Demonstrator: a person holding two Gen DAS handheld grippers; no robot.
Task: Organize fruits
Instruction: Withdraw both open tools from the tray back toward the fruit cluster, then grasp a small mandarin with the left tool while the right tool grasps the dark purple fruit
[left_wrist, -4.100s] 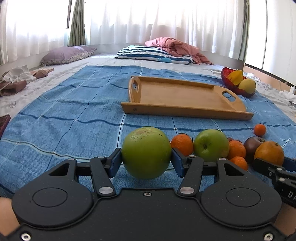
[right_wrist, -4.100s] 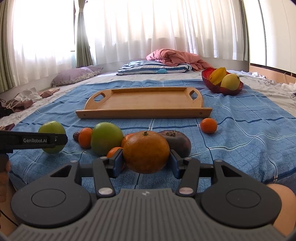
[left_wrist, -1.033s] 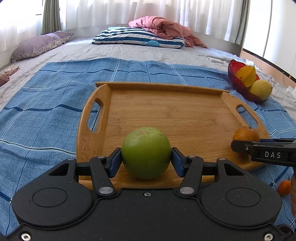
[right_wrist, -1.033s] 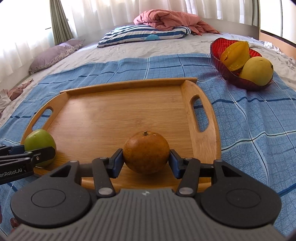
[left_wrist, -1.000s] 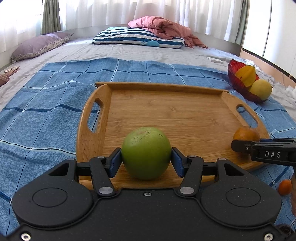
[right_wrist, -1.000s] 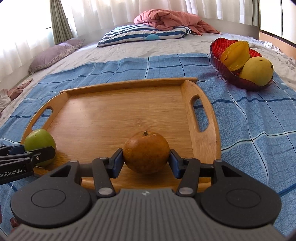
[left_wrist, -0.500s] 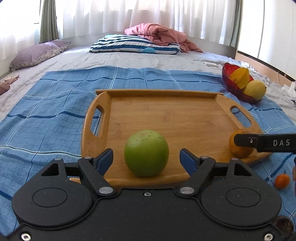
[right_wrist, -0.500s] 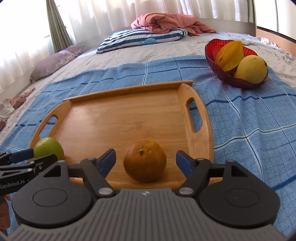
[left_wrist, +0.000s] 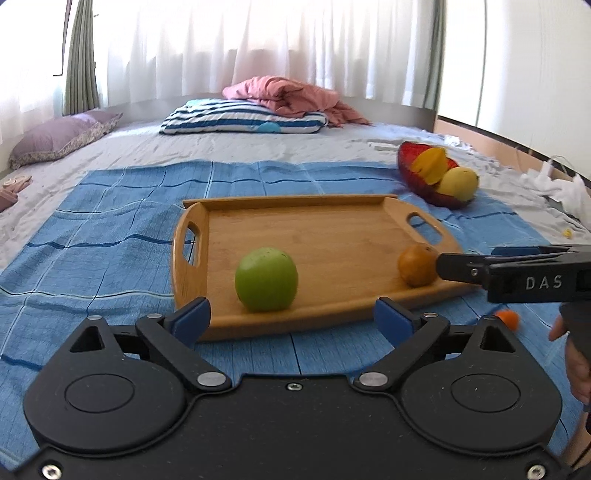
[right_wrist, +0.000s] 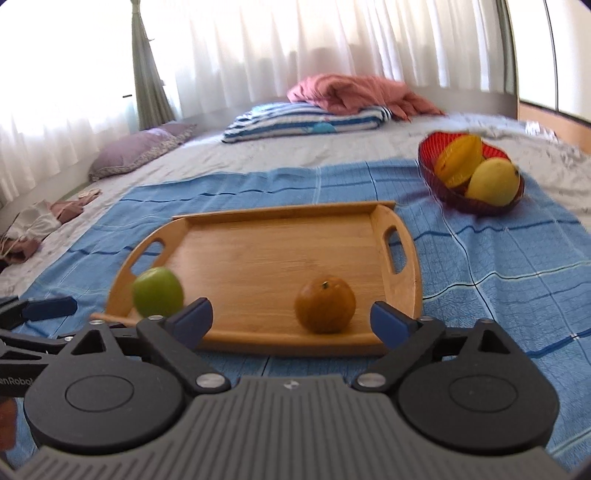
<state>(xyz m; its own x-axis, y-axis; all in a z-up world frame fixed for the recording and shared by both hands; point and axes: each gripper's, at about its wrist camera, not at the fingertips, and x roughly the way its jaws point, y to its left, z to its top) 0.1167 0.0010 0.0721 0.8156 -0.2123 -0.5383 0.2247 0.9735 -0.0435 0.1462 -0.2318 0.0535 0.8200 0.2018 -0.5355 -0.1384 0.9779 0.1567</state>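
A green apple (left_wrist: 266, 279) rests on the wooden tray (left_wrist: 332, 221) near its front left; it also shows in the right wrist view (right_wrist: 157, 292). An orange (right_wrist: 325, 305) rests near the tray's (right_wrist: 258, 251) front right, also seen in the left wrist view (left_wrist: 417, 265). My left gripper (left_wrist: 291, 320) is open and empty, pulled back in front of the tray. My right gripper (right_wrist: 291, 319) is open and empty, just short of the tray's front edge; it enters the left wrist view from the right (left_wrist: 517, 273).
A red bowl (right_wrist: 443, 188) with yellow fruit sits at the far right on the blue checked cloth (left_wrist: 110, 229). A small orange fruit (left_wrist: 506, 318) lies on the cloth right of the tray. Pillows and a pink blanket (left_wrist: 288, 92) lie at the back.
Both grippers opened, left the apple and the orange on the tray, and drew back from it.
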